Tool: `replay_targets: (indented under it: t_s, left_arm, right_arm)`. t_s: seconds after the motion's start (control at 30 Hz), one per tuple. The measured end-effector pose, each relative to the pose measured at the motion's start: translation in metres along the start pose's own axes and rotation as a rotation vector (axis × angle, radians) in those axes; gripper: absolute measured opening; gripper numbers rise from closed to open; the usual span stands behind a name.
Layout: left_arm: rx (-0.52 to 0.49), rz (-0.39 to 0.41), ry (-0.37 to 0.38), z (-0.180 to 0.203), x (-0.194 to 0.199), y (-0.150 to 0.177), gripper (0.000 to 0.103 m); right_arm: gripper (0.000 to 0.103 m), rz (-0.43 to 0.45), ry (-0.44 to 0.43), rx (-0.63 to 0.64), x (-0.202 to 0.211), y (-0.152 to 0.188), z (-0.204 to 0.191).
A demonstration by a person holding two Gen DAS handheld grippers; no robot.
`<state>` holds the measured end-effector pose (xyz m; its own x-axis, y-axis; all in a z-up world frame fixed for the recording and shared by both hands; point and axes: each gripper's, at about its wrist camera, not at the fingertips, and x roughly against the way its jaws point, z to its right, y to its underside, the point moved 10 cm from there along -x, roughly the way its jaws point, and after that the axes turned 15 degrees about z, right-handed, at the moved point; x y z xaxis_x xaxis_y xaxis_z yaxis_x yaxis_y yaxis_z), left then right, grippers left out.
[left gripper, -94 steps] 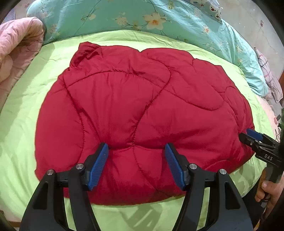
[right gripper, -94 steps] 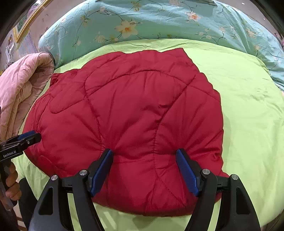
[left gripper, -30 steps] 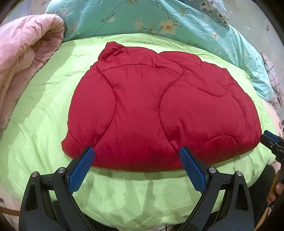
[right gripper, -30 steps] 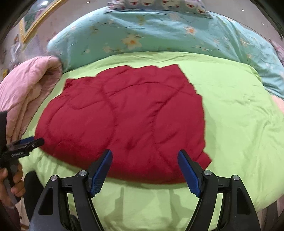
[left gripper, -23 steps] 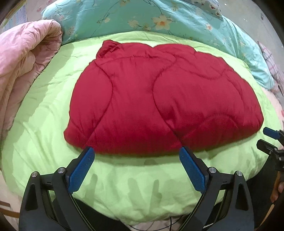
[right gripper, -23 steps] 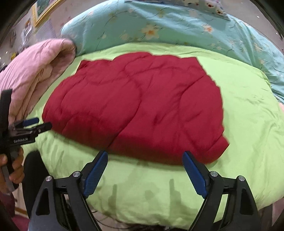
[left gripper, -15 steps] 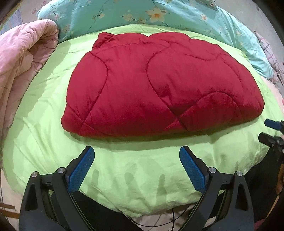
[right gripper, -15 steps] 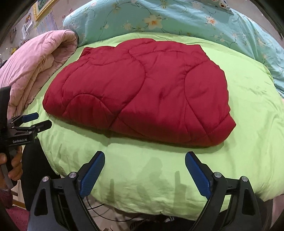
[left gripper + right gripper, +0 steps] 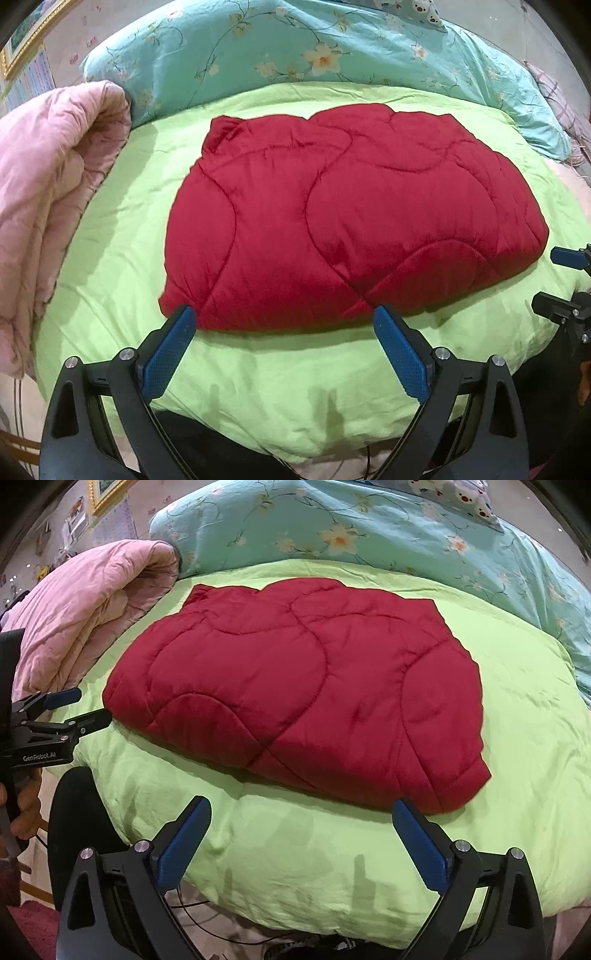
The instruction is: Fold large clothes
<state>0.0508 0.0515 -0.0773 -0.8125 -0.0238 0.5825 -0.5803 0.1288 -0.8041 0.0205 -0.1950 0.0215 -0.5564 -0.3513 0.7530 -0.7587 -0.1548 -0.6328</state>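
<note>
A red quilted garment (image 9: 351,229) (image 9: 314,686) lies folded into a thick flat bundle on the green sheet (image 9: 295,387). My left gripper (image 9: 282,317) hovers just in front of its near edge, open, with nothing between the blue pads. My right gripper (image 9: 301,806) hangs over the sheet short of the garment's near right corner; its jaws are opening and hold nothing. Each gripper also shows in the other's view: the left gripper (image 9: 74,709) beside the garment's left end, the right gripper (image 9: 554,277) off its right end.
A rolled pink quilt (image 9: 48,192) (image 9: 85,609) lies along the bed's left side. A teal floral duvet (image 9: 314,55) is bunched across the back. The bed's front edge drops off just below the grippers, with cables (image 9: 221,923) on the floor. A hand (image 9: 22,808) grips the left handle.
Both grippers have drawn back off the red garment to the bed's near edge. Their jaws have spread wider. The garment stays flat where it was laid.
</note>
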Motion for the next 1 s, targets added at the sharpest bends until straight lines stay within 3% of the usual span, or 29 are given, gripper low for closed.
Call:
replay_targets:
  t_s: [0.53,1.0]
  left_arm:
    - [-0.039,0.069,0.023,0.002,0.007,-0.045,0.101]
    - [-0.003,0.004,0.025,0.006,-0.040,-0.037,0.102]
  right_arm:
    - [0.103,0.054,-0.095,0.059,0.013,-0.064,-0.006]
    - [0.103,-0.036,-0.070,0.041,-0.042,-0.044,0.001]
